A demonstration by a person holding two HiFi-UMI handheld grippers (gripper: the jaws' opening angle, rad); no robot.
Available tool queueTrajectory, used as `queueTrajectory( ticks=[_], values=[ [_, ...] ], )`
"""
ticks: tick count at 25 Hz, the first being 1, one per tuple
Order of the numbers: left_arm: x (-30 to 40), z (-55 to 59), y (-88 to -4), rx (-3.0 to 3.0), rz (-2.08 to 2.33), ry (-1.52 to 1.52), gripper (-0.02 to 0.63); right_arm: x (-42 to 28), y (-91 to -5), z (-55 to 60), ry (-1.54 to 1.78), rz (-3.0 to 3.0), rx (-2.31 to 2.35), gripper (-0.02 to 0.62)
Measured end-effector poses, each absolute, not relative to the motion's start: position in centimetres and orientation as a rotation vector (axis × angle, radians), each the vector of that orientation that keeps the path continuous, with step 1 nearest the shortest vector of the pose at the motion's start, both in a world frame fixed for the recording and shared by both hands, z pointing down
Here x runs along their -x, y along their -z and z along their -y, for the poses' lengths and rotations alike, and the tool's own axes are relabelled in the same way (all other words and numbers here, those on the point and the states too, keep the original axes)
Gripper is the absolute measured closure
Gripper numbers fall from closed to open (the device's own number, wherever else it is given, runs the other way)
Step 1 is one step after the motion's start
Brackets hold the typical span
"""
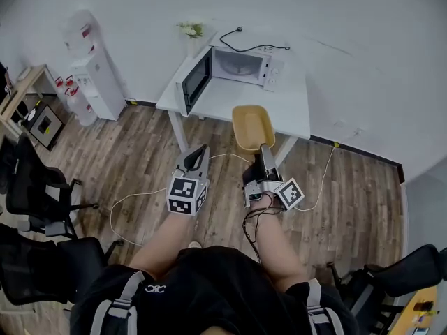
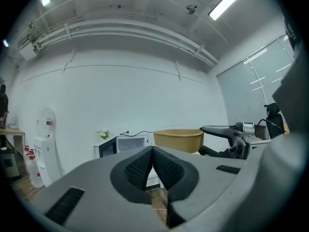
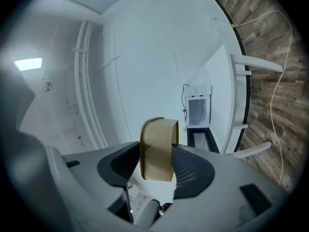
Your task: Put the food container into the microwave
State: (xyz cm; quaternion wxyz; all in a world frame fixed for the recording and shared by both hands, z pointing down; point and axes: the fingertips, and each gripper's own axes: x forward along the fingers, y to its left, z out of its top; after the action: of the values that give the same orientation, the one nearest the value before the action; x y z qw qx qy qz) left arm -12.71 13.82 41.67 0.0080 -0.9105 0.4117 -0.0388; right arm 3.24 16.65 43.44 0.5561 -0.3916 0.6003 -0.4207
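A tan, oblong food container [image 1: 251,126] hangs in the air in front of the white table [image 1: 292,110], with my right gripper [image 1: 265,153] shut on its near end. In the right gripper view the container [image 3: 157,134] fills the gap between both pads [image 3: 190,168]. The white microwave [image 1: 241,65] stands at the back of the table with its door [image 1: 194,82] swung open to the left. My left gripper [image 1: 198,156] hovers beside the right one, shut and empty; its jaws [image 2: 151,152] touch, with the container [image 2: 178,139] and microwave [image 2: 126,144] beyond.
A small vase of flowers [image 1: 191,33] stands left of the microwave. A water dispenser [image 1: 94,75] is against the wall at the left, with a desk [image 1: 24,89] and black office chairs [image 1: 42,187] nearer. A white cable [image 1: 133,197] lies on the wooden floor.
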Motion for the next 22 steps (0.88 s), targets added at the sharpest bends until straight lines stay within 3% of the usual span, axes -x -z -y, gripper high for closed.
queueTrajectory(
  ticks=[22],
  values=[
    [7.2, -13.1, -42.8, 2.800, -1.375, 0.072, 0.612, -8.9, -46.3, -15.1, 1.047, -1.452, 0.873, 0.379]
  ],
)
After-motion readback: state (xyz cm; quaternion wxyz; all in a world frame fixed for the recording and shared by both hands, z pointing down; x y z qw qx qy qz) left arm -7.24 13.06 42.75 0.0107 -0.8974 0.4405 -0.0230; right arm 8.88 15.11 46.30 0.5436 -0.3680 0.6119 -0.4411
